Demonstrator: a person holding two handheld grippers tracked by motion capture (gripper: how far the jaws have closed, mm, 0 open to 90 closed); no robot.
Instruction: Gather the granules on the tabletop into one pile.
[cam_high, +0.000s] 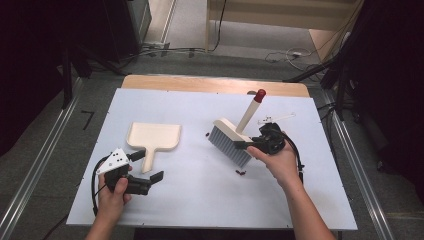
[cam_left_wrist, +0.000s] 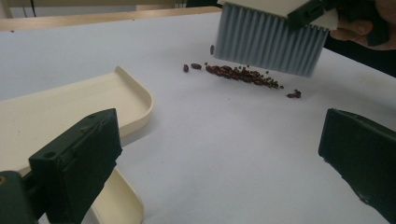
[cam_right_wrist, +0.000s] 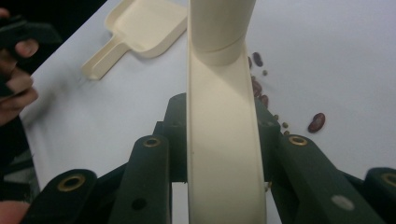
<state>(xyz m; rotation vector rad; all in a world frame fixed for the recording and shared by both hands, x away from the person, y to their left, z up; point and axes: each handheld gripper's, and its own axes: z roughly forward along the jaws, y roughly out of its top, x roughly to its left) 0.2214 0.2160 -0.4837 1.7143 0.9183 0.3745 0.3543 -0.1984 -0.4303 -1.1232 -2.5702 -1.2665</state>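
The brush (cam_high: 231, 139) is cream plastic with a long block of pale grey bristles set in straight ribbed rows, a round cream handle rising from the block and a red cap at the handle's far end. It sits right of the middle of the white table (cam_high: 200, 200), tilted, its handle leaning up and away toward the far edge. In the left gripper view the bristle tips hang just above a short line of dark red beans (cam_left_wrist: 243, 74) mixed with small green ones; whether the tips touch the surface cannot be told. A couple more beans lie near the brush on the table's near side in the high view.

The right gripper (cam_high: 250, 145) is clamped on the brush: in the right gripper view the cream back of the brush runs up between the two black jaws, which press against it from both sides, partly closed to the width of the part they hold.

The left gripper (cam_high: 147, 167) rests low at the near left of the table, its jaws standing wide apart with nothing between them. One jaw lies just beside the handle of the dustpan (cam_high: 152, 137), a flat cream scoop with a raised rim lying left of the brush, well apart from it; touching or not cannot be told
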